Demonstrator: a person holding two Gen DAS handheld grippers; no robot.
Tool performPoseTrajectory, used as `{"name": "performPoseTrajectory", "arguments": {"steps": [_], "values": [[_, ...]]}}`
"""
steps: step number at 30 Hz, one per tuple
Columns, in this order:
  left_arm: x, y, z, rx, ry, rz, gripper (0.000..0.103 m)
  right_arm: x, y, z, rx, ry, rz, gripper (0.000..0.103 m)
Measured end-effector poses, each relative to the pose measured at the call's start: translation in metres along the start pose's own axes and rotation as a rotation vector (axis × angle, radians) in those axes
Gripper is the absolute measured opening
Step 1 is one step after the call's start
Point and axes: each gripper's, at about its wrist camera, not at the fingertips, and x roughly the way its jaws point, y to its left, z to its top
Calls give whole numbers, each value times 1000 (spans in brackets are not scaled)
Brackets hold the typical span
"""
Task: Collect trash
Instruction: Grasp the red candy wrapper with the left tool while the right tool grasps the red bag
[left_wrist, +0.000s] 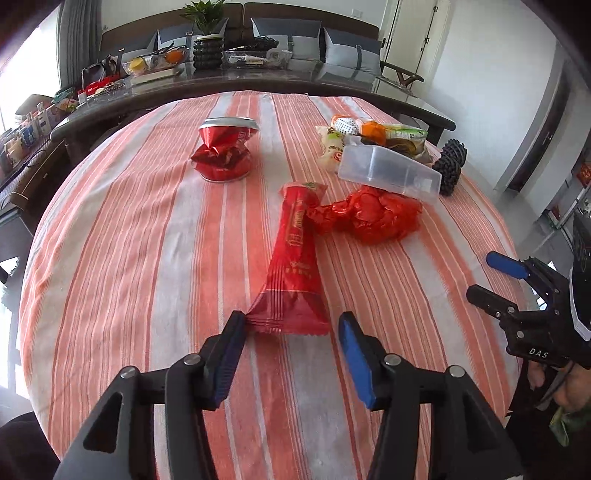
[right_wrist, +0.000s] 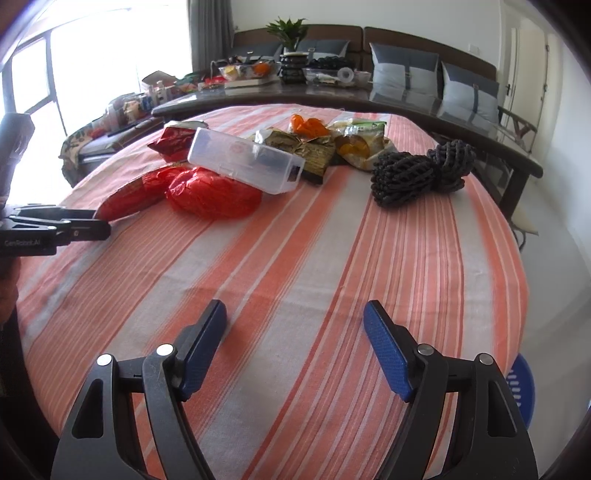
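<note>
We've got the left gripper (left_wrist: 291, 325) spread wide w/ the red wrapper (left_wrist: 295, 258) end btwn its fingers, not pinched. Right gripper (right_wrist: 295, 317) also spread, over bare striped cloth (right_wrist: 332, 258).

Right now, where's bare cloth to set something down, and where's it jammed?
Free: the striped tablecloth ahead of the right gripper, up to the black foam nets, and the left side beside the crushed can. Crowded: far right, where the clear box leans on the red bag by the wrapper pile. Left gripper is at the long red wrapper.
</note>
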Motion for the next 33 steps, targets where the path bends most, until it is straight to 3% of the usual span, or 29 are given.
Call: {"name": "performPoseTrajectory", "arguments": {"steps": [10,11,12,19,22,25,29,31,33], "values": [[24,-4,37,87,-36,56,65,0,3,-2,-11,-1,6,81],[26,-4,38,93,-37,64,53,-1,3,-2,-14,0,8,81],[27,-4,36,95,-36,61,23,-1,4,-2,-18,0,11,81],[9,23,22,-42,-82,114,23,1,-3,10,31,24,47,81],[5,41,16,-112,-85,109,23,9,-2,24,69,40,103,81],[4,49,12,-129,-93,109,23,26,13,42,74,53,174,81],[1,53,9,-133,-105,131,23,52,30,66,113,49,152,81],[-2,59,8,-145,-111,132,23,59,39,75,127,34,208,80],[-6,64,6,-156,-118,144,23,55,51,77,102,30,330,77]]}}
